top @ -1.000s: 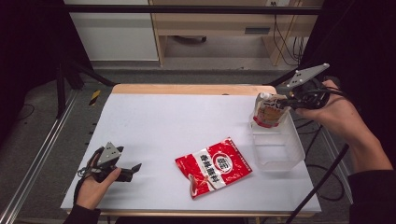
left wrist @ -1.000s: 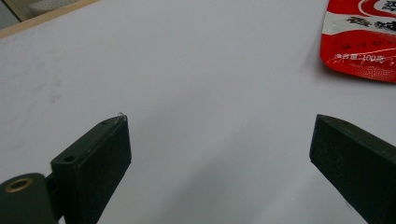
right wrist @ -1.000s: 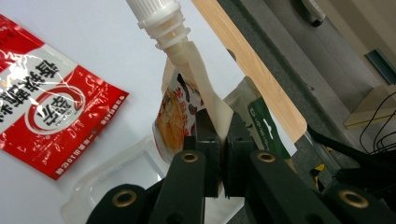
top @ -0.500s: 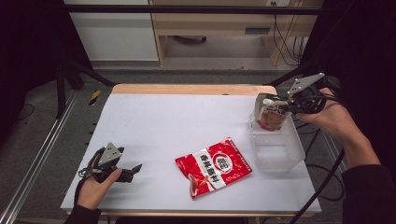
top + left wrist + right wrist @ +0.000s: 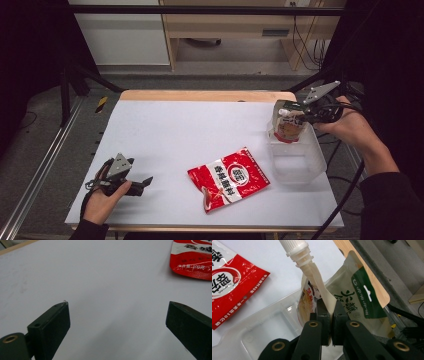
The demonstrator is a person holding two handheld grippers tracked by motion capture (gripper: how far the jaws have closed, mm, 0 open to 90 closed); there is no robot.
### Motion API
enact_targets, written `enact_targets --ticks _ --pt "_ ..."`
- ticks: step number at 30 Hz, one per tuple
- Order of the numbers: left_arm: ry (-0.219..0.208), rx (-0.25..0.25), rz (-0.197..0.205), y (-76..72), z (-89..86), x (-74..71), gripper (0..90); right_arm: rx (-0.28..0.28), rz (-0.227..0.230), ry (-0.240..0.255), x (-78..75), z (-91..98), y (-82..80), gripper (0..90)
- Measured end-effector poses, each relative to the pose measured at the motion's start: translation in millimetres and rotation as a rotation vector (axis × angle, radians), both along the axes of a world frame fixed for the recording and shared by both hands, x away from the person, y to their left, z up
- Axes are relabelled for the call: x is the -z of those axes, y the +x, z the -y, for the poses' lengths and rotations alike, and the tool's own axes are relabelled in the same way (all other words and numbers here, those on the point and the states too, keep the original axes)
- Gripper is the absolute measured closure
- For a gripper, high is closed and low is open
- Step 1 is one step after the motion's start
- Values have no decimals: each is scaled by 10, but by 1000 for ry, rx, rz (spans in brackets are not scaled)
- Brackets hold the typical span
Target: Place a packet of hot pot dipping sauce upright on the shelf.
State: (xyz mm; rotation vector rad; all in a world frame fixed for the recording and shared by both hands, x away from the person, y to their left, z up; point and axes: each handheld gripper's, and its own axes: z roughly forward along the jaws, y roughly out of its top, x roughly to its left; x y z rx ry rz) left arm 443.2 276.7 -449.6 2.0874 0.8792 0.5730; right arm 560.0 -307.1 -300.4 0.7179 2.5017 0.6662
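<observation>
Item 1: my right gripper (image 5: 303, 111). Fingers clamped together on the side seam of a spouted pouch (image 5: 287, 125); in the right gripper view the pouch (image 5: 342, 297) rises straight up from between the fingers (image 5: 322, 312), its white screw cap at the top, tilted away from me.

Item 2: spouted pouch. Cream with a green panel and a food print; it hangs over the far end of a clear plastic tray (image 5: 300, 160). I cannot tell whether its lower edge touches the tray (image 5: 264, 335) rim.

Item 3: clear plastic tray. Directly below and ahead of my right fingers, at the tabletop (image 5: 190, 135) edge.

Item 4: red sachet (image 5: 229, 178). Flat on the tabletop, well apart from my right fingers, beyond the tray; white lettering and a round emblem.

Item 5: my left gripper (image 5: 144, 181). Fingers (image 5: 53, 322) spread wide apart with nothing between them, low over bare tabletop (image 5: 107, 290). The red sachet (image 5: 192, 262) lies ahead of the right-hand finger, well apart.
</observation>
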Motion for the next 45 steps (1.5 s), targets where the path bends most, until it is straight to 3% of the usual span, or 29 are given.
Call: enact_targets --ticks 18,36,39,41,42,45 --pt "4 3 -1 -2 3 0 53 16 -56 37 358 -38 68 872" --pt "6 7 -3 -1 8 2 54 53 -92 73 474 50 90 847" --pt "6 8 -4 -3 11 3 53 70 -105 87 467 42 95 761" --pt "8 9 -3 -3 16 5 54 75 -102 98 443 30 73 634" --pt "7 9 -3 -2 17 5 54 87 -88 105 421 23 55 556" --pt "15 11 -3 2 20 7 54 104 -42 125 327 18 -26 436"
